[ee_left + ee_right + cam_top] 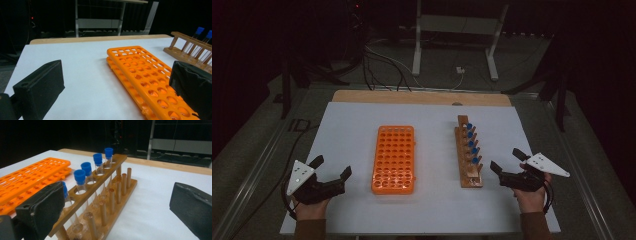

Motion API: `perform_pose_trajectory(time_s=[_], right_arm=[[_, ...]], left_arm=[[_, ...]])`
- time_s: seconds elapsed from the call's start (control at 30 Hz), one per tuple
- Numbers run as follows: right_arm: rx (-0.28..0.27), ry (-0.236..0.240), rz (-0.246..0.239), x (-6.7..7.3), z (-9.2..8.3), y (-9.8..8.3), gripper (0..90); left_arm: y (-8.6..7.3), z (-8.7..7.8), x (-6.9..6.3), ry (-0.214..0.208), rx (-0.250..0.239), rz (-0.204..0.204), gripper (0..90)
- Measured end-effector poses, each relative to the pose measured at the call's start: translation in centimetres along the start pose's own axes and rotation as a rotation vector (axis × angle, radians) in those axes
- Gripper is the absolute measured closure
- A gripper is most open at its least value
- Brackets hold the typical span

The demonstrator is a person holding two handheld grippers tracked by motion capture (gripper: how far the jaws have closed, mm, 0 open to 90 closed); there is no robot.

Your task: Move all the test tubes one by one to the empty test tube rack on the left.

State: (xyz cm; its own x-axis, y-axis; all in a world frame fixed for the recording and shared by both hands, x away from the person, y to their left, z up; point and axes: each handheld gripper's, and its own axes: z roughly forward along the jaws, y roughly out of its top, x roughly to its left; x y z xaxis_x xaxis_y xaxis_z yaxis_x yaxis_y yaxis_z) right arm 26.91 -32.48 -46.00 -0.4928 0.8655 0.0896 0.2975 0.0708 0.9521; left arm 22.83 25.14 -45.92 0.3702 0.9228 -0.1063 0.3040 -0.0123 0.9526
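A white table top (pixel 432 210) carries two racks side by side. The orange tube rack (pixel 394 159) lies left of the middle, its long side running away from the person, all of its visible holes vacant. The wooden tube rack (pixel 469 154) stands right of the middle, also running away from the person, with a row of blue-capped test tubes (pixel 471 143) upright in its top rail. In the right gripper view those test tubes (pixel 96 162) stand in the upper rail's holes, and a row of bare wooden pegs (pixel 117 188) rises along the base beside them.

The left gripper (pixel 333 168) rests near the table's front left corner, just left of the orange rack's near end and apart from it. Its jaws are spread wide with nothing between them. In the left gripper view the orange rack (pixel 140 75) passes behind the right-hand jaw, and bare white surface lies between the jaws as far as the table's far wooden edge (pixel 100 38).

The right gripper (pixel 507 160) sits just right of the wooden rack's near end, jaws likewise released and holding nothing. In its own view the wooden rack (pixel 100 202) stands close behind the left-hand jaw, with bare table from there to the right-hand jaw.

Between the two racks runs a clear strip of white surface. More open surface lies beyond both racks toward the far edge, and along the right edge (pixel 542 165) past the right hand.
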Motion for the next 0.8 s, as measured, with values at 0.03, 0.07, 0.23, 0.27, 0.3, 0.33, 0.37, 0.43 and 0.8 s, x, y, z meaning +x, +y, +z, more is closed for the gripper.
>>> perform_pose_trajectory(time_s=[0.03, 0.07, 0.23, 0.27, 0.3, 0.33, 0.37, 0.43, 0.8], right_arm=[[0.004, -0.001, -0.002, -0.1, 0.0, 0.0, 0.1], [0.003, -0.002, -0.002, -0.1, -0.1, 0.0, 0.1], [-0.025, -0.004, 0.016, -0.3, -0.4, 0.2, 0.1], [-0.025, -0.004, 0.016, -0.3, -0.4, 0.2, 0.1], [-0.029, 0.0, 0.02, -0.3, -0.5, 0.3, 0.1], [-0.032, -0.01, 0.005, -0.1, -0.6, 0.5, 0.3], [-0.029, -0.02, -0.004, 0.0, -0.7, 0.8, 2.4], [-0.029, -0.023, -0.012, 0.2, -0.8, 1.1, 3.0], [0.029, 0.087, -0.011, 1.4, 0.1, 1.6, 4.6]], left_arm=[[0.0, 0.0, 0.0, 0.002, -0.001, -0.001, 0.4], [0.0, 0.1, 0.0, 0.003, -0.001, -0.002, 0.4], [-0.1, -0.1, 0.2, 0.022, -0.003, -0.003, 0.4], [-0.2, -0.2, 0.2, 0.024, -0.007, -0.012, 0.4], [-0.2, -0.3, 0.3, 0.025, -0.013, -0.017, 0.4], [-0.2, -0.4, 0.3, 0.028, -0.015, -0.015, 0.4], [-0.2, -0.6, 0.4, 0.031, -0.016, -0.015, 0.4], [-0.2, -0.6, 0.5, 0.031, -0.016, -0.02, 0.4], [-0.4, -0.1, 0.1, 0.025, 0.01, -0.019, 0.4]])
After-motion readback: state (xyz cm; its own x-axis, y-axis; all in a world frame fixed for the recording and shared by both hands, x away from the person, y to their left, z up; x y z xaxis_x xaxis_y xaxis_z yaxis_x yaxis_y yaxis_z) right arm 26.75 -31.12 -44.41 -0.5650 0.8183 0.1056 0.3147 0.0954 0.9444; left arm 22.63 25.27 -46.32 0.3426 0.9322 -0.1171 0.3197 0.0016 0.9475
